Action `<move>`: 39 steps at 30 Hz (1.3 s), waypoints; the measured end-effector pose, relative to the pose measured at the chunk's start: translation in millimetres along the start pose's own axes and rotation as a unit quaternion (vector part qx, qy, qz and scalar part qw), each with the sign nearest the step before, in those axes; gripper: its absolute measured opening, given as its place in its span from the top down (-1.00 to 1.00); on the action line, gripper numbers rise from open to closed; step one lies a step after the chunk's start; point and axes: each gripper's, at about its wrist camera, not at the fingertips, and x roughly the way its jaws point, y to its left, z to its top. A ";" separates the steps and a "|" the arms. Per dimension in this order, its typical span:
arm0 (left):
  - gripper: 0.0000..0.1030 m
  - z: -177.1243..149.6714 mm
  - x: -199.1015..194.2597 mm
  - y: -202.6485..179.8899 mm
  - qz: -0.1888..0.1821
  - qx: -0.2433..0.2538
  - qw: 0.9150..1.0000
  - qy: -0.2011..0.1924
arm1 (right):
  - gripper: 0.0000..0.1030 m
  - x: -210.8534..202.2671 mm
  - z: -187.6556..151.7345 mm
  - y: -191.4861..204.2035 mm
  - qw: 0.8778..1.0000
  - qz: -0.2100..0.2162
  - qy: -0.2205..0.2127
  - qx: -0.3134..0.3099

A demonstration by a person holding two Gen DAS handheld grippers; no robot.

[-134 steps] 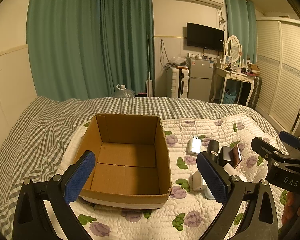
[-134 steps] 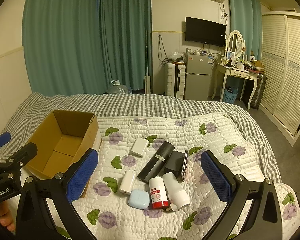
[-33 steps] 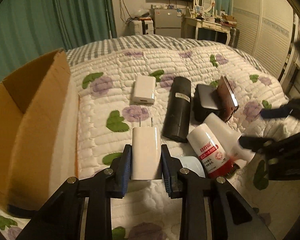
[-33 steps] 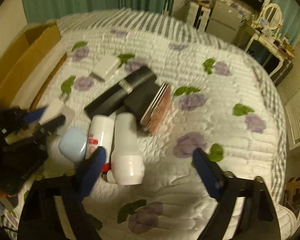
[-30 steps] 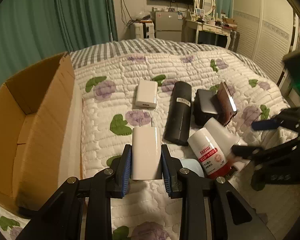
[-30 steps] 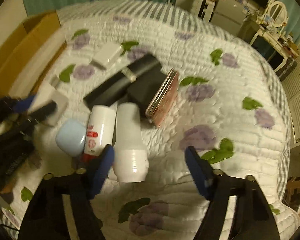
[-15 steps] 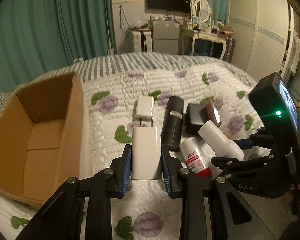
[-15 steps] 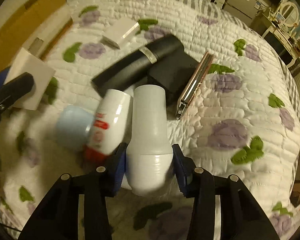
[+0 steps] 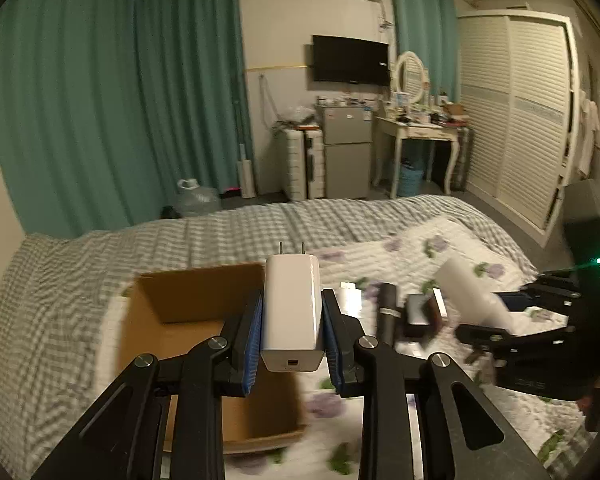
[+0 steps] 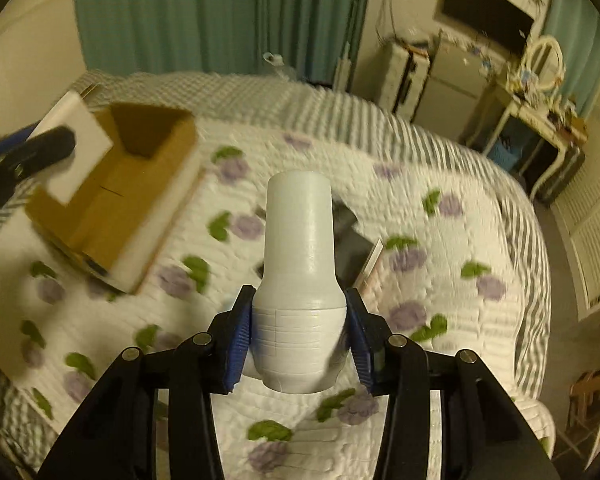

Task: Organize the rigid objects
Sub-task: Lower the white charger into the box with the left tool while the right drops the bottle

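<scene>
Both of my claws were full. My left claw (image 9: 292,332) was clamped on a white charger (image 9: 291,312), its blue pads (image 9: 254,336) pressing the two flat sides and its two prongs pointing away from me. The charger hung in the air in front of the cardboard box (image 9: 188,304), which sat open-topped on the quilt (image 9: 460,248). My right claw (image 10: 299,338) had just finished closing on a white bottle (image 10: 300,264), gripping it round its wider ribbed end with the narrower end pointing forward, lifted clear of the bed.

Past the left claw, to the right of the box, a small white block, a black tube (image 9: 386,312) and a dark case (image 9: 418,314) lay close together on the flowered quilt, all somewhat blurred. From the right claw's camera the dark case (image 10: 350,248) showed just behind the bottle, and the box (image 10: 128,200) stood well off to the left, with the charger (image 10: 76,148) held near its far corner. A grey checked blanket (image 9: 100,248) covered the bed beyond the quilt.
</scene>
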 end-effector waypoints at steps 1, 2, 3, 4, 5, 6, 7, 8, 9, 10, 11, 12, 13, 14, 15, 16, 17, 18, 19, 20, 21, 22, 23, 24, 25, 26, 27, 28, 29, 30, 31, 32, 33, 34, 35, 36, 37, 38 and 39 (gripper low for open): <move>0.45 0.3 0.8 11.4 0.005 -0.001 1.000 0.001 | 0.15 -3.0 4.8 6.6 1.000 0.003 -0.006 -0.003; 0.45 -0.1 3.1 21.7 0.009 -0.005 1.000 0.005 | 0.15 -5.6 7.1 11.7 1.000 0.006 -0.009 -0.005; 0.45 -2.8 4.5 27.9 0.012 -0.009 1.000 0.008 | 0.15 -6.6 11.7 19.5 1.000 0.011 -0.013 -0.007; 0.45 -5.9 8.4 36.4 0.017 -0.011 1.000 0.014 | 0.15 -7.1 14.6 25.9 1.000 0.014 -0.016 -0.009; 0.45 -9.3 13.9 46.0 0.023 -0.015 0.999 0.021 | 0.15 -4.8 19.6 34.3 1.000 0.020 -0.017 -0.012; 0.45 -12.3 18.7 52.5 0.027 -0.018 0.999 0.027 | 0.15 -4.4 20.1 39.4 0.999 0.023 -0.017 -0.014; 0.45 -16.5 24.6 60.7 0.032 -0.022 0.999 0.033 | 0.15 -3.1 21.8 45.0 0.999 0.026 -0.017 -0.016; 0.45 -21.2 32.8 68.9 0.036 -0.025 0.998 0.042 | 0.15 1.4 25.8 53.0 0.999 0.031 -0.016 -0.021; 0.45 -25.5 39.2 73.9 0.039 -0.027 0.998 0.049 | 0.15 4.4 27.1 57.8 0.999 0.033 -0.015 -0.024; 0.45 -30.8 50.0 81.3 0.045 -0.029 0.997 0.061 | 0.15 9.4 29.9 63.9 0.999 0.037 -0.012 -0.027; 0.45 -35.9 55.2 85.4 0.049 -0.030 0.996 0.068 | 0.15 13.2 31.6 69.1 0.999 0.040 -0.010 -0.030; 0.45 -40.7 64.8 90.2 0.053 -0.032 0.995 0.077 | 0.15 13.0 31.5 74.5 0.999 0.042 -0.009 -0.032; 0.45 -47.1 70.9 94.3 0.055 -0.033 0.994 0.086 | 0.15 16.7 33.3 78.0 0.998 0.044 -0.006 -0.034; 0.45 -52.7 75.4 97.1 0.056 -0.035 0.994 0.092 | 0.15 22.4 36.1 83.1 0.998 0.046 -0.003 -0.038; 0.45 -57.2 80.7 98.5 0.057 -0.036 0.993 0.098 | 0.15 25.8 37.3 85.6 0.998 0.048 -0.002 -0.039; 0.45 -63.4 87.5 101.2 0.057 -0.035 0.992 0.106 | 0.15 29.6 38.5 87.8 0.998 0.049 0.001 -0.040; 0.45 -67.1 91.3 101.8 0.057 -0.034 0.992 0.111 | 0.15 33.8 39.9 90.7 0.998 0.050 0.003 -0.042; 0.45 -71.6 96.1 102.5 0.055 -0.035 0.991 0.118 | 0.15 38.5 41.6 94.0 0.998 0.051 0.006 -0.045; 0.45 -75.0 99.0 104.1 0.054 -0.036 0.990 0.123 | 0.15 43.0 43.0 97.0 0.998 0.051 0.009 -0.047; 0.45 -78.1 102.0 105.0 0.053 -0.037 0.990 0.127 | 0.15 45.4 43.5 97.8 0.997 0.052 0.010 -0.048; 0.45 -80.6 105.2 106.5 0.052 -0.037 0.989 0.132 | 0.15 49.8 45.2 101.2 0.997 0.054 0.013 -0.050; 0.45 -82.8 108.0 107.2 0.055 -0.038 0.988 0.137 | 0.15 51.8 45.4 103.3 0.997 0.055 0.014 -0.051; 0.45 -84.8 109.4 106.7 0.062 -0.031 0.988 0.138 | 0.15 54.4 46.8 105.9 0.997 0.056 0.016 -0.052; 0.42 -85.5 110.0 105.9 0.064 -0.028 0.988 0.137 | 0.15 57.2 47.9 108.6 0.997 0.057 0.017 -0.054; 0.41 -86.0 109.5 104.4 0.063 -0.024 0.988 0.137 | 0.15 59.3 48.7 109.9 0.997 0.057 0.017 -0.055; 0.40 -86.1 108.3 103.7 0.057 -0.023 0.989 0.137 | 0.15 61.3 50.7 113.3 0.997 0.058 0.018 -0.056; 0.29 -85.1 106.8 104.9 0.052 -0.026 0.989 0.132 | 0.15 61.9 51.9 114.9 0.997 0.058 0.018 -0.056; 0.15 -82.2 102.4 104.9 0.051 -0.028 0.991 0.123 | 0.15 62.0 53.5 116.7 0.997 0.058 0.018 -0.056; -0.13 -77.9 95.3 104.4 0.055 -0.029 0.992 0.109 | 0.15 60.9 55.9 119.2 0.997 0.058 0.015 -0.056; -0.16 -74.0 86.0 105.4 0.061 -0.030 0.994 0.090 | 0.15 58.9 57.9 120.7 0.997 0.058 0.013 -0.055; -0.16 -70.3 78.8 107.4 0.063 -0.034 0.995 0.076 | 0.15 57.6 59.8 122.2 0.997 0.059 0.011 -0.056; -0.16 -67.1 73.6 109.1 0.063 -0.038 0.995 0.069 | 0.15 54.1 62.0 124.4 0.997 0.059 0.007 -0.056; -0.18 -64.4 68.5 111.9 0.062 -0.044 0.995 0.064 | 0.15 49.1 65.2 126.5 0.997 0.058 0.001 -0.058; -0.19 -61.6 61.9 117.0 0.063 -0.054 0.995 0.057 | 0.15 46.3 67.0 127.9 0.997 0.058 -0.002 -0.059; -0.19 -60.4 57.9 120.6 0.063 -0.061 0.995 0.053 | 0.15 41.9 70.1 130.0 0.997 0.056 -0.007 -0.060; -0.20 -59.4 54.5 124.6 0.063 -0.067 0.995 0.048 | 0.15 39.4 72.1 131.6 0.997 0.055 -0.010 -0.061; -0.20 -58.5 50.4 128.0 0.065 -0.072 0.994 0.044 | 0.15 37.9 73.9 133.8 0.997 0.055 -0.013 -0.060; -0.21 -56.9 46.8 131.9 0.068 -0.076 0.994 0.040 | 0.15 37.3 76.8 136.8 0.997 0.057 -0.016 -0.058; -0.21 -53.3 47.1 136.7 0.071 -0.078 0.994 0.037 | 0.15 38.6 78.9 139.0 0.997 0.059 -0.017 -0.056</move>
